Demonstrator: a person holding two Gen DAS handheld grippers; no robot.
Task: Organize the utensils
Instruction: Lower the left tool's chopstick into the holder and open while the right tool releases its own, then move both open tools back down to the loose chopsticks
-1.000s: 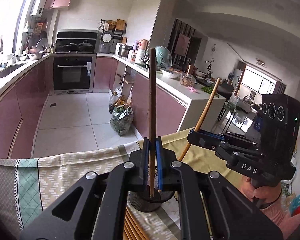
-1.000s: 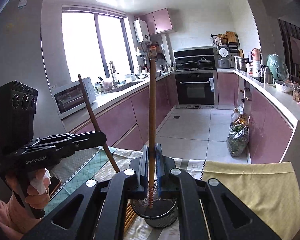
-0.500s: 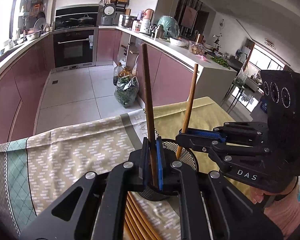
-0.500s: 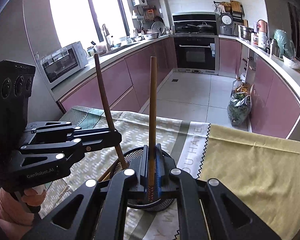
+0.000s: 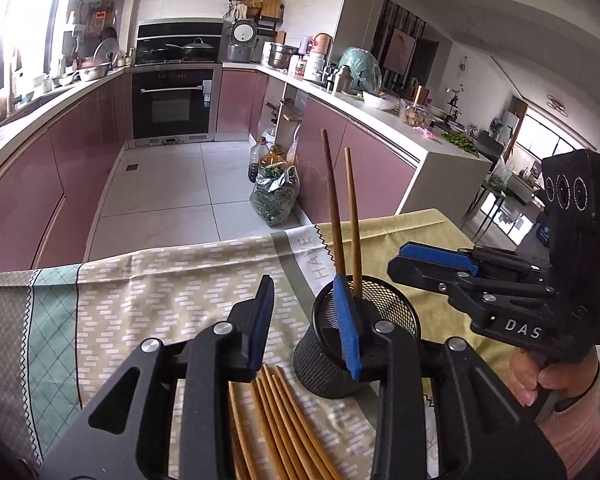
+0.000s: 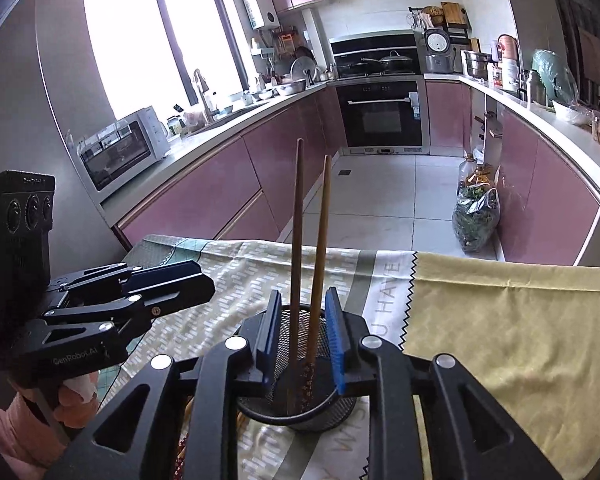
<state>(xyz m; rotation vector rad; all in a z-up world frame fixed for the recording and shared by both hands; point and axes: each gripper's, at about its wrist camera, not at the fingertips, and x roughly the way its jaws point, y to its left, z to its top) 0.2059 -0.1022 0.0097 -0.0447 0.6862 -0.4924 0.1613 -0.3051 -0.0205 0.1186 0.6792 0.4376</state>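
Right wrist: left claw (image 6: 204, 280) reads "GenRobot.AI"

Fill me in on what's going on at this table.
A person with a gripper in each hand is putting chopsticks into a black mesh cup on the tablecloth. Two chopsticks stand in the cup. The jaws of both the left gripper and the right gripper are opening, so neither grips a stick now. More chopsticks lie flat on the cloth beside the cup.

Table under patterned cloth (image 5: 148, 304) and yellow cloth (image 6: 500, 320), mesh holder (image 5: 364, 352), loose chopsticks (image 5: 284, 424)
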